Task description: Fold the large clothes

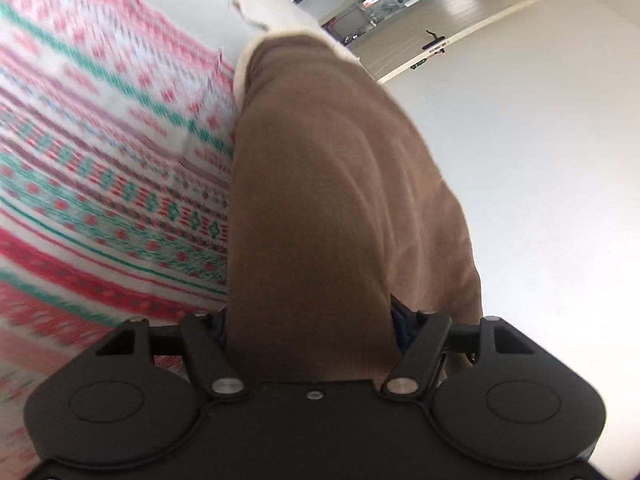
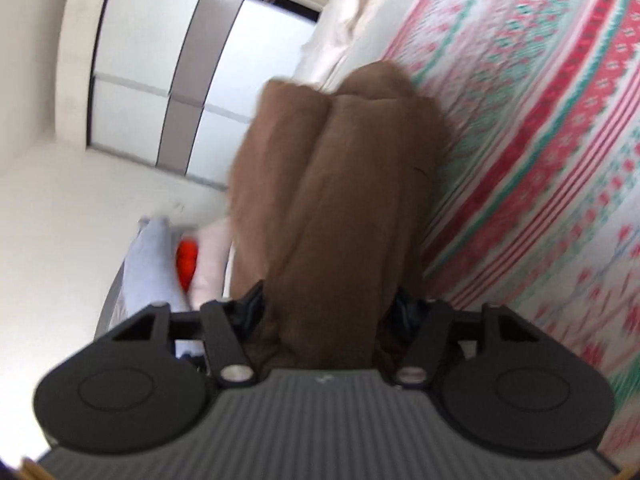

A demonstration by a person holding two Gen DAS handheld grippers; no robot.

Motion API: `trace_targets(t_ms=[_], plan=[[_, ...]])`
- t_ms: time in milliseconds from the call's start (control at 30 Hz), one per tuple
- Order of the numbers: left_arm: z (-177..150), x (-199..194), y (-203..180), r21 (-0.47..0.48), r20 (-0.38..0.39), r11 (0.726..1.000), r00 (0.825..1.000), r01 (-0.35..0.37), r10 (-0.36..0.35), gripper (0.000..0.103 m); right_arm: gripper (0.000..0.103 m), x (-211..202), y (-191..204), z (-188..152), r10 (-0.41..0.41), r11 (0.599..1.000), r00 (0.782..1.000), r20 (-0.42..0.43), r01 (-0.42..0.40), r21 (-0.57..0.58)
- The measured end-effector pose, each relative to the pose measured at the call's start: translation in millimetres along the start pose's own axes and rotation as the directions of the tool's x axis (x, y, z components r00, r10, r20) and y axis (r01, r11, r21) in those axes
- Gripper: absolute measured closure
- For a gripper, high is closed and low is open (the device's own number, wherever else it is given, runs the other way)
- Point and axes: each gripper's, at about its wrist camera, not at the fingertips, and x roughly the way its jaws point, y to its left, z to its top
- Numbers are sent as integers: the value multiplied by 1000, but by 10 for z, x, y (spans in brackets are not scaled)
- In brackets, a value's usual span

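Observation:
A thick brown garment (image 1: 320, 160) with a cream lining at its far end is bunched into a long roll in the left wrist view. It fills the gap of my left gripper (image 1: 310, 320), which is shut on it, and it hides the fingertips. In the right wrist view the same brown garment (image 2: 340, 180) shows two folded lobes. It runs back between the fingers of my right gripper (image 2: 328, 308), which is shut on it too. The cloth covers both sets of pads.
A bedspread (image 1: 100, 160) with a red, pink and green pattern lies beside the garment, seen also as the bedspread (image 2: 540, 120). Cream bedding (image 1: 264, 4) lies beyond. A white door (image 1: 460, 40) stands open. A window (image 2: 172, 80), pale blue cloth (image 2: 152, 264) and an orange item (image 2: 186, 264) are at the left.

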Motion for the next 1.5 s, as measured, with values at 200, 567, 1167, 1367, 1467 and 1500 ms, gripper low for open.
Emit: trace_targets(t_ms=[200, 567, 1167, 1367, 1467, 1500], plan=[[-291, -934, 96, -3, -23, 998, 998, -58, 58, 37, 44, -108, 414, -666, 18, 998, 994, -108, -25, -61], [-1098, -1570, 542, 33, 54, 983, 983, -178, 176, 16, 25, -200, 588, -1619, -148, 975, 970, -194, 111, -193], [-1301, -2001, 38, 252, 443, 945, 893, -209, 80, 11, 41, -844, 730, -1723, 8, 975, 996, -94, -29, -222], [-1335, -1920, 36, 293, 469, 931, 881, -219, 60, 11, 47, -425, 777, -1955, -173, 933, 967, -187, 100, -346], [-1383, -1921, -35, 341, 517, 907, 855, -250, 41, 11, 83, -412, 871, -2045, -100, 929, 981, -166, 33, -368], [-1400, -1932, -62, 359, 533, 897, 846, -260, 32, 11, 87, -507, 883, -2040, -21, 939, 987, -157, -35, -342]])
